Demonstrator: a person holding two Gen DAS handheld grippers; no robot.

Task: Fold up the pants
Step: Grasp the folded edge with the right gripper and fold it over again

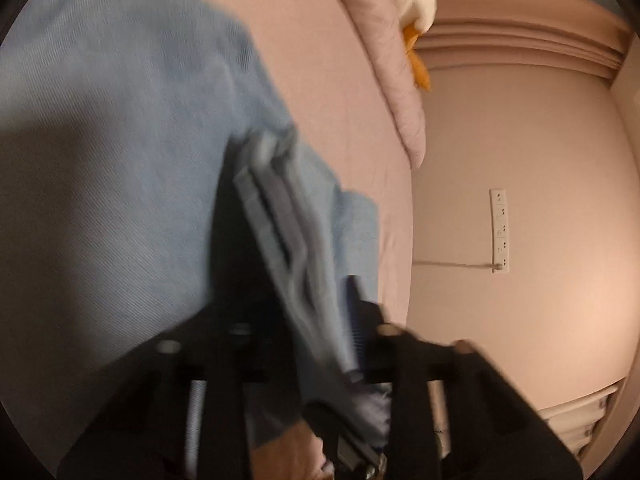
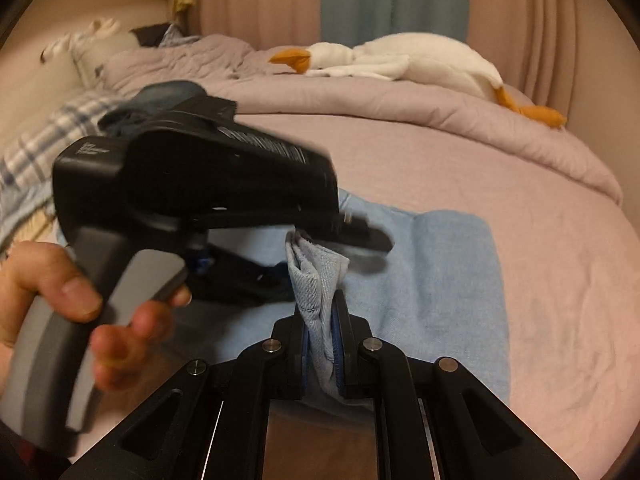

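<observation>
the pants [image 2: 440,280] are pale blue denim, spread flat on a pink bed sheet [image 2: 540,240], their fabric finely ribbed and their right-hand border a soft, rounded fold. a bunched stack of layers with a stitched hem stands upright out of the flat part, raised above the rest.

at the far left of the right wrist view a hand [image 2: 60,300] wraps the grey handle of the left gripper [image 2: 360,236], whose black body stretches across toward the raised bunch; its tips sit just at the top of that bunch. in the left wrist view, which is blurred, the left gripper [image 1: 320,320] has several layered edges of the pants [image 1: 120,160] running between its fingers, so its tongs are narrow and holding the denim. further right, the right gripper [image 2: 320,340] has its blue-padded fingers pinched close on the lower part of the same bunch.

right of the pants, bare sheet runs out to the edge of the bed. behind lies a rumpled quilt [image 2: 360,96] with a white plush goose [image 2: 420,60] on it, well apart from the pants. a plaid cloth [image 2: 48,140] lies at the left.
</observation>
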